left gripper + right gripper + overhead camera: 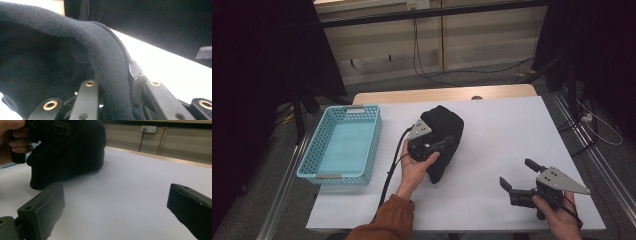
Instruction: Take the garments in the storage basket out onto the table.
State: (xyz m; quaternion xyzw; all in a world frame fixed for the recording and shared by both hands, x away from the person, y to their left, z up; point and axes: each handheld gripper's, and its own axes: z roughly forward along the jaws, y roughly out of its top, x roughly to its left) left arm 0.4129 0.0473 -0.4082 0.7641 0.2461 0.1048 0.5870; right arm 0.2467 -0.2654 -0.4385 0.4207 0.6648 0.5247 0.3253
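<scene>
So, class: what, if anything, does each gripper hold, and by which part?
The left gripper pinches the black cloth by a raised fold along its edge. The right gripper is open and holds nothing.

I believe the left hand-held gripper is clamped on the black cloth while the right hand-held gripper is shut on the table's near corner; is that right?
Not quite: the right hand-held gripper is open, its jaws spread wide over the bare white table, as the right gripper view shows. The left hand-held gripper is indeed clamped on the black cloth.
</scene>
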